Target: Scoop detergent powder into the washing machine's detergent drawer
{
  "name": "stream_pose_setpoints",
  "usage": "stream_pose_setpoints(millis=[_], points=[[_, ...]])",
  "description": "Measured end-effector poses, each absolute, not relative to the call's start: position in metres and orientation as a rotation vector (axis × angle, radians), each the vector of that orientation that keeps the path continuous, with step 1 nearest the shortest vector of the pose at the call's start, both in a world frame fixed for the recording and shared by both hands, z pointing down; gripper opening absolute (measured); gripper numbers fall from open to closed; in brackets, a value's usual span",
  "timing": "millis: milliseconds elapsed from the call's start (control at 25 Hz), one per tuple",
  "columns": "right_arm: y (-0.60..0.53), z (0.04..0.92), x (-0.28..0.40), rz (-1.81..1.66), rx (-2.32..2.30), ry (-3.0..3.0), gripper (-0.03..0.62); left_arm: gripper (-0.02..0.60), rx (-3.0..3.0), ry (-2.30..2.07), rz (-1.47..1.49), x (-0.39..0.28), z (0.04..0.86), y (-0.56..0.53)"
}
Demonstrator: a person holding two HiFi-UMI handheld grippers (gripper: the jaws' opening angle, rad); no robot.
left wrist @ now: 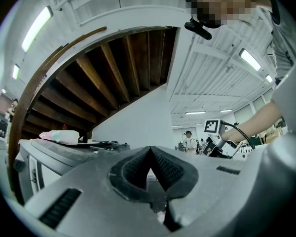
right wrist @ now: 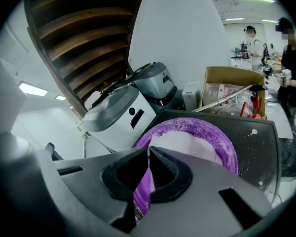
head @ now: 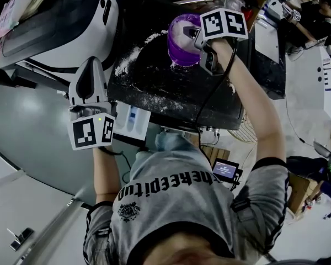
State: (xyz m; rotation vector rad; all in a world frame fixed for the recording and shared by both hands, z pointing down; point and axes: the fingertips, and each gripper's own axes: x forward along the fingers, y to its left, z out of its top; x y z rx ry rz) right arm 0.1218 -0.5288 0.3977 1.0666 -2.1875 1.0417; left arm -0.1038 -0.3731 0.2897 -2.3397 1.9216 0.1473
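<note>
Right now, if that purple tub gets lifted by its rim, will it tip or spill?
It would probably tilt: the right hand-held gripper pinches only one edge of the purple tub. The tub looks like thin plastic, so the rim may flex. The white powder inside is loose and could spill; grains dust the black top.

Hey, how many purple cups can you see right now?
1: the purple cup, held by its rim in the right gripper. Others may be hidden in the cardboard box.

The person wears a grey T-shirt [head: 171, 200] with black lettering and black sleeve edges. The left hand-held gripper [left wrist: 149, 151] and the right hand-held gripper [right wrist: 148, 154] are grey. Each has a black-and-white marker cube [head: 224, 24] and a black cable [head: 212, 93].
</note>
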Motion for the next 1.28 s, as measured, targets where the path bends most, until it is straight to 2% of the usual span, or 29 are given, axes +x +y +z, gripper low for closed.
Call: stream_pose_setpoints(millis=[1280], points=[[-0.469, 0.363, 0.156, 1.301, 1.396, -2.363, 0.006, 0.003, -2.437, 1.760, 0.177, -0.098, 0.276, -0.342]])
